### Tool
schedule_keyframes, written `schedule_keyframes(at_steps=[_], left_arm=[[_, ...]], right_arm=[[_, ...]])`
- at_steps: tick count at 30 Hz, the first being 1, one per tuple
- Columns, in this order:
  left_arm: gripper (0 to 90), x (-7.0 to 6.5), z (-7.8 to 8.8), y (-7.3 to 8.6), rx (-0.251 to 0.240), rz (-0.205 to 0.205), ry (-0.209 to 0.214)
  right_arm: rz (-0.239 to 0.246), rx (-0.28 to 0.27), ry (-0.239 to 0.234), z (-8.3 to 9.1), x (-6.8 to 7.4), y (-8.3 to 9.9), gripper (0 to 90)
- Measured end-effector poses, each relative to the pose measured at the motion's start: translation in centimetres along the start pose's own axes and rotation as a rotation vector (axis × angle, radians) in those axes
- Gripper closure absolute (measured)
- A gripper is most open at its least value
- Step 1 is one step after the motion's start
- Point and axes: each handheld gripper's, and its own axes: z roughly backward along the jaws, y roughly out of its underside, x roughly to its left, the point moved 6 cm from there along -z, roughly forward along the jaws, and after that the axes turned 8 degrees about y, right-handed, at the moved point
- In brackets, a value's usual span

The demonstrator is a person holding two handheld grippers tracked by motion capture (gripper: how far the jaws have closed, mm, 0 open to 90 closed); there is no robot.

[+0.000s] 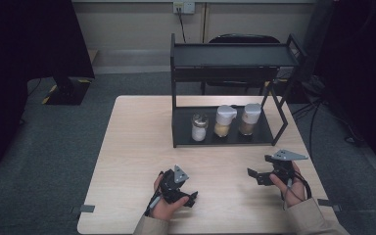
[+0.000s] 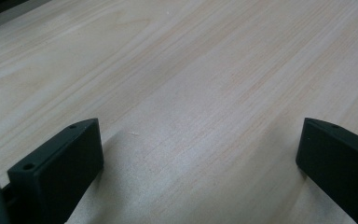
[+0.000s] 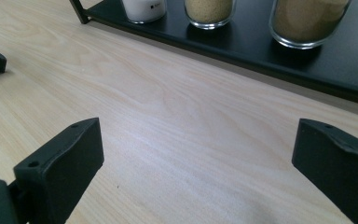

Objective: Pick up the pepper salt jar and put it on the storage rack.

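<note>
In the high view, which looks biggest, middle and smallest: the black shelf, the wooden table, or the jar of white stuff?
1. Light wooden table
2. Black two-tier metal shelf
3. Glass jar of white powder with clear lid

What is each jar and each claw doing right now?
Left claw: open, holding nothing.
Right claw: open, holding nothing.
White jar: upright on the rack's bottom shelf, lid on.
Yellow jar: upright, lid on.
Brown jar: upright, lid on.
</note>
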Motion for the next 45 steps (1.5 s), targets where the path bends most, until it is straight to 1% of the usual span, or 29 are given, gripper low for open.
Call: schedule_keyframes(at_steps=[6,13,16,18,20,23,29,32,34,45], left_arm=[[0.0,0.0,0.0,0.0,0.0,0.0,0.0],[0.0,0.0,0.0,0.0,0.0,0.0,0.0],[0.0,0.0,0.0,0.0,0.001,-0.002,-0.001],[0.0,0.0,0.0,0.0,0.0,-0.002,-0.001],[0.0,0.0,0.0,0.0,0.0,0.0,0.0],[0.0,0.0,0.0,0.0,0.001,-0.002,-0.001],[0.0,0.0,0.0,0.0,0.0,0.0,0.0],[0.0,0.0,0.0,0.0,0.001,-0.002,-0.001],[0.0,0.0,0.0,0.0,0.0,0.0,0.0],[0.0,0.0,0.0,0.0,0.0,-0.001,0.0]], right_arm=[[0.008,0.002,-0.005,0.2,0.1,0.4,1.2],[0.005,0.009,-0.012,0.4,0.1,0.9,1.3],[0.009,0.012,-0.007,0.5,0.1,1.1,1.2],[0.001,0.013,-0.01,0.5,0.0,1.3,1.2],[0.006,0.013,-0.006,0.6,0.0,1.4,1.3],[0.0,0.014,-0.003,0.7,-0.1,1.5,1.2],[0.014,0.027,0.004,1.0,0.0,1.7,1.2],[0.01,0.027,-0.003,1.1,-0.1,2.0,1.3],[0.021,0.029,0.005,1.3,0.1,2.2,1.2],[0.032,0.046,0.001,1.5,0.2,2.7,1.3]])
